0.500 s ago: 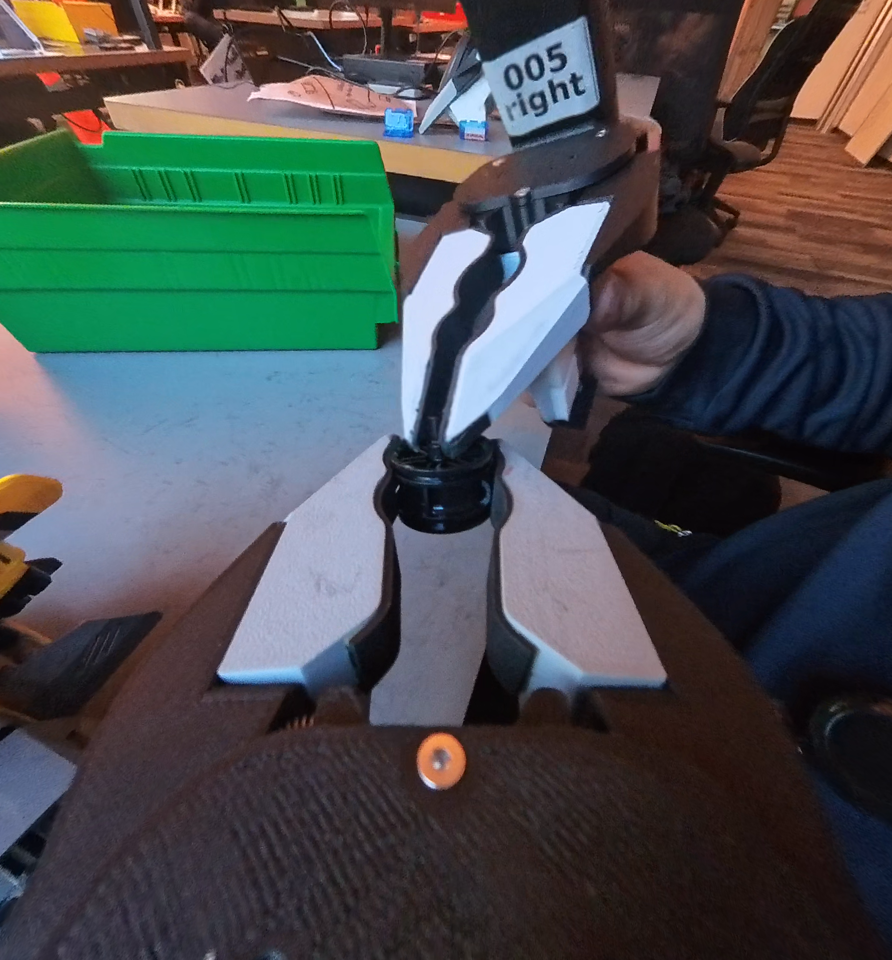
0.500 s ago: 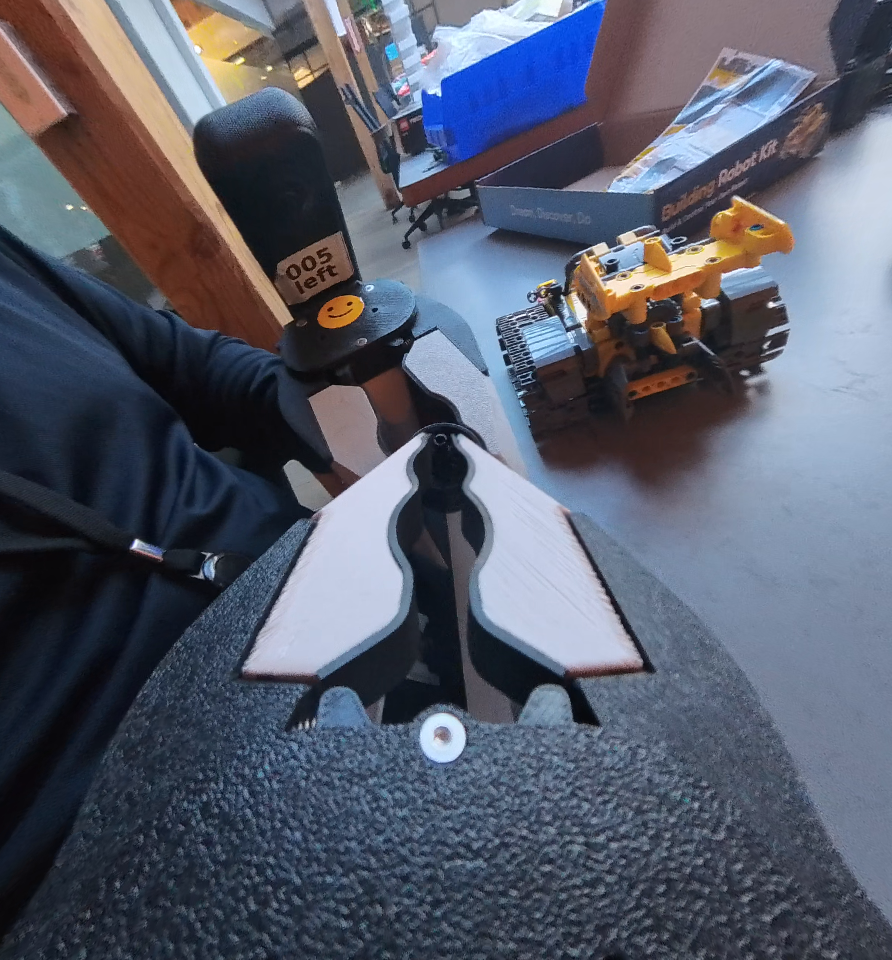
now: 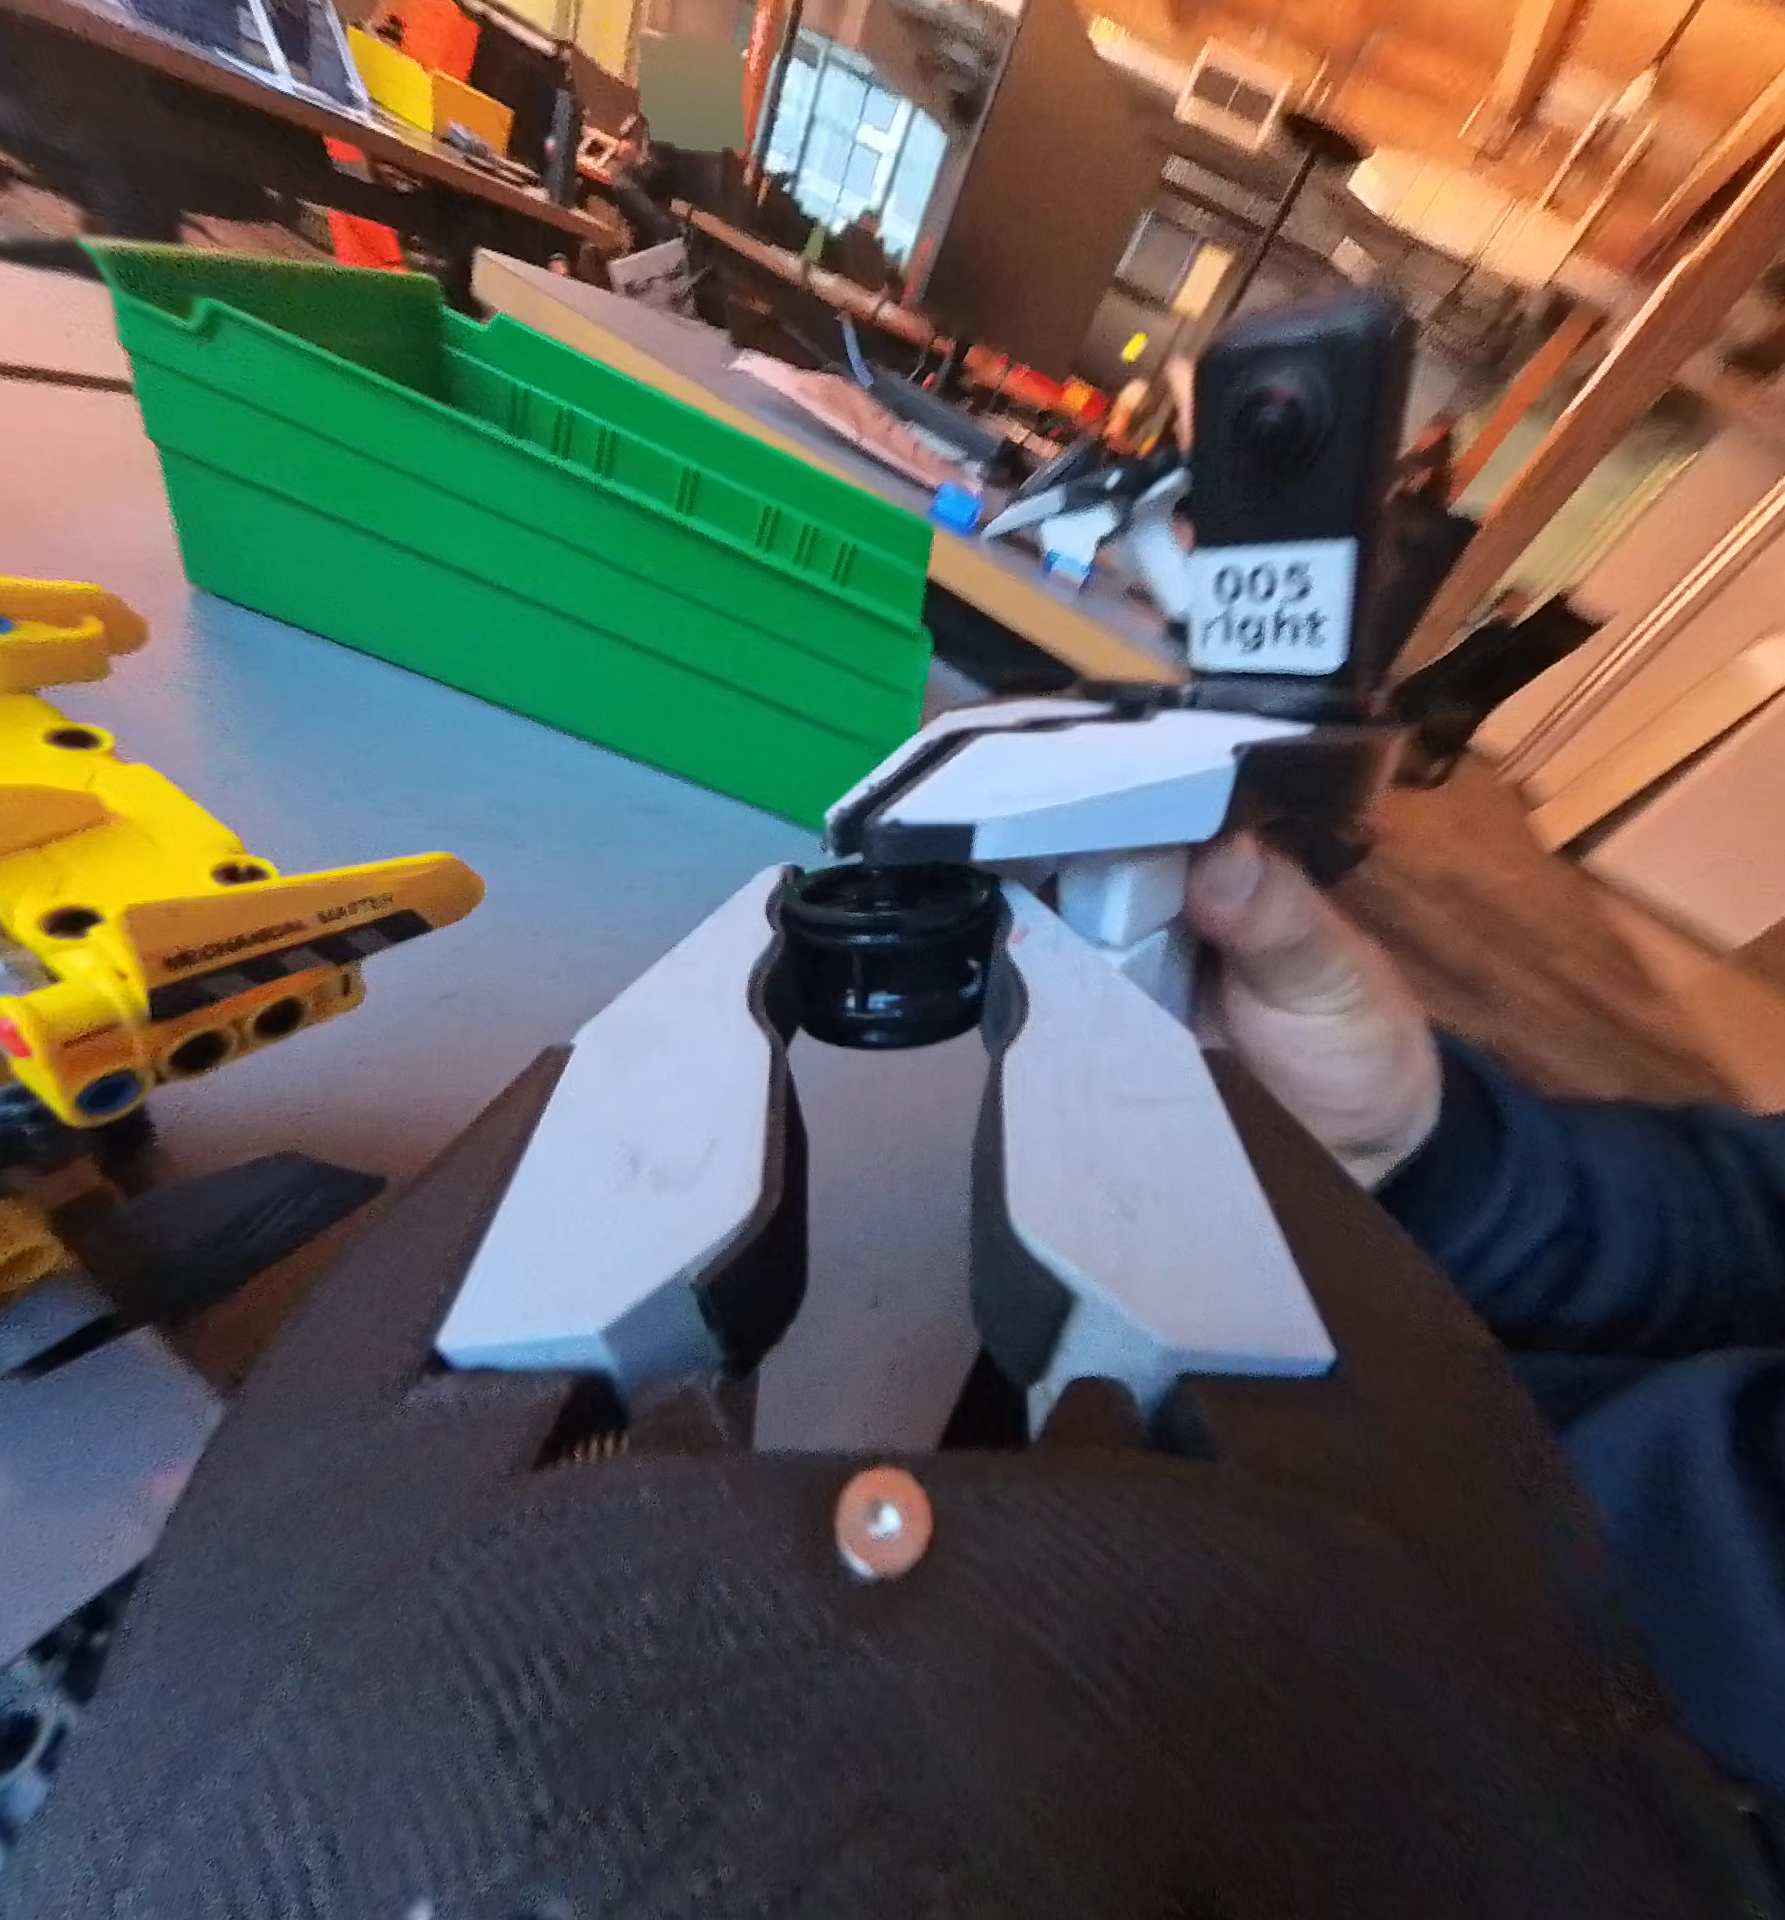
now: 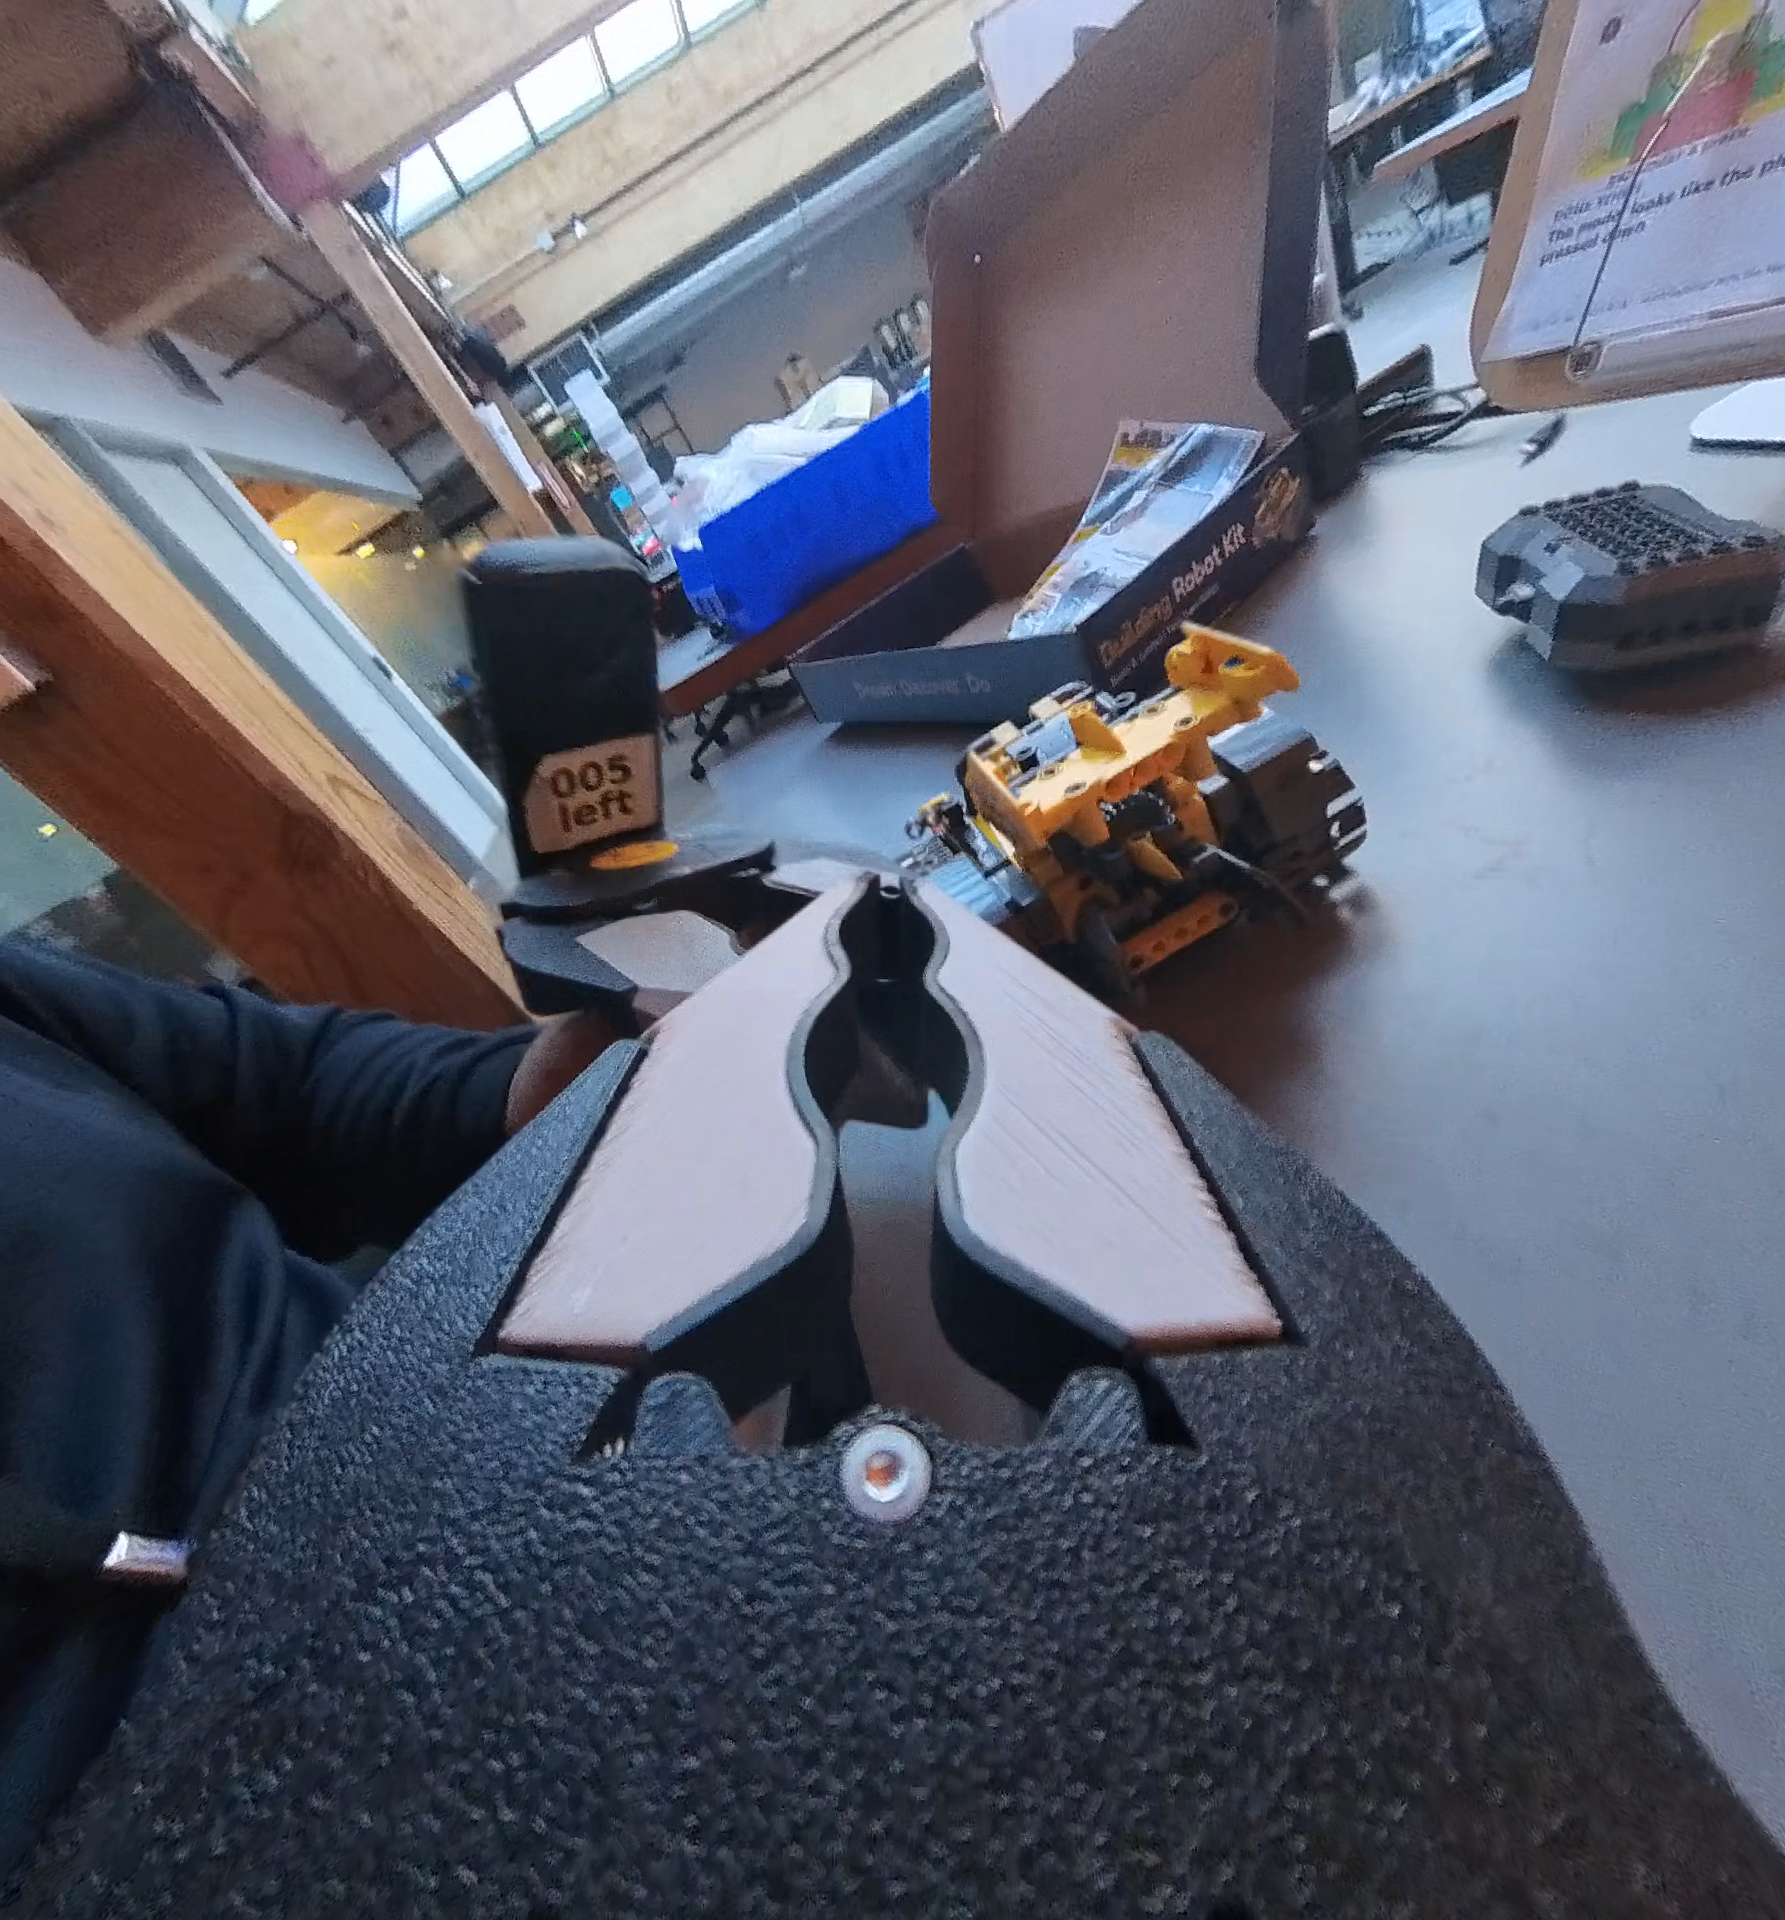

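Note:
My left gripper (image 3: 888,914) is shut on a small black wheel rim (image 3: 883,987), holding it by its sides above the grey table (image 3: 576,862). My right gripper (image 3: 852,826) comes in level from the right, and its closed tips lie on the rim's top edge. In the right wrist view, the right gripper (image 4: 883,899) pinches a small black pin (image 4: 883,920) between its tips. The rim is hidden there behind the fingers (image 4: 1054,1122). A hand (image 3: 1303,997) holds the right gripper.
A yellow and black brick-built vehicle (image 3: 88,883) stands on the table at the left, also seen in the right wrist view (image 4: 1127,821). A green bin (image 3: 514,540) is behind it. An open cardboard kit box (image 4: 1127,623), a grey block part (image 4: 1636,582) and a paper stand (image 4: 1677,187) lie farther off. Tip to tip, the grippers are about 4 cm apart.
The right gripper has tipped from pointing down into the rim to lying level across its top. The left gripper has swung with the rim, bringing the yellow vehicle into view.

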The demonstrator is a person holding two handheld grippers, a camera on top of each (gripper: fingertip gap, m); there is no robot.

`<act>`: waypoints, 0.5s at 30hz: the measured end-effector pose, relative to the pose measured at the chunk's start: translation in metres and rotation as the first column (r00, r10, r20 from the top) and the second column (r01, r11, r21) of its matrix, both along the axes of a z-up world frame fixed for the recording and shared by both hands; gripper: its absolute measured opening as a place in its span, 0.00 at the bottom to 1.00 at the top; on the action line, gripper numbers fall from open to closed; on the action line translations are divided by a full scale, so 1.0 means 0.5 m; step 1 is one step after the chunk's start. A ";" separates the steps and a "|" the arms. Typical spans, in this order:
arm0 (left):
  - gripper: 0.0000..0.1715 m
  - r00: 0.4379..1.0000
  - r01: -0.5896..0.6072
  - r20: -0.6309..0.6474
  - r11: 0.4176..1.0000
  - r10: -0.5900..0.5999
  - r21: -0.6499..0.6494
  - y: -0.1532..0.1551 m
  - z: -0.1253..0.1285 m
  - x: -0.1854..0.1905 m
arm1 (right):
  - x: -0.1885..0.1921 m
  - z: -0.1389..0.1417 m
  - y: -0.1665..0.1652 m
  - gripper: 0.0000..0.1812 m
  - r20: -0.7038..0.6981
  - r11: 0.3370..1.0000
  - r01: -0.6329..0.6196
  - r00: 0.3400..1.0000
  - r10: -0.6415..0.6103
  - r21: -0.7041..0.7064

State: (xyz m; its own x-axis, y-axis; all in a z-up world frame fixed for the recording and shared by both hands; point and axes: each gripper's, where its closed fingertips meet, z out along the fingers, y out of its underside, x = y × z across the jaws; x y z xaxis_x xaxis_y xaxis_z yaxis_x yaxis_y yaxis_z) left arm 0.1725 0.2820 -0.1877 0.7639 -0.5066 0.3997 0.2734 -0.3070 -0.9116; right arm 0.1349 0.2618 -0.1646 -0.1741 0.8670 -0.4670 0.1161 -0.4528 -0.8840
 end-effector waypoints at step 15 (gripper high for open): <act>0.19 0.989 -0.098 0.112 0.995 0.096 0.004 0.018 0.024 -0.061 | -0.060 0.022 0.026 0.00 -0.061 0.996 0.042 0.997 -0.046 -0.075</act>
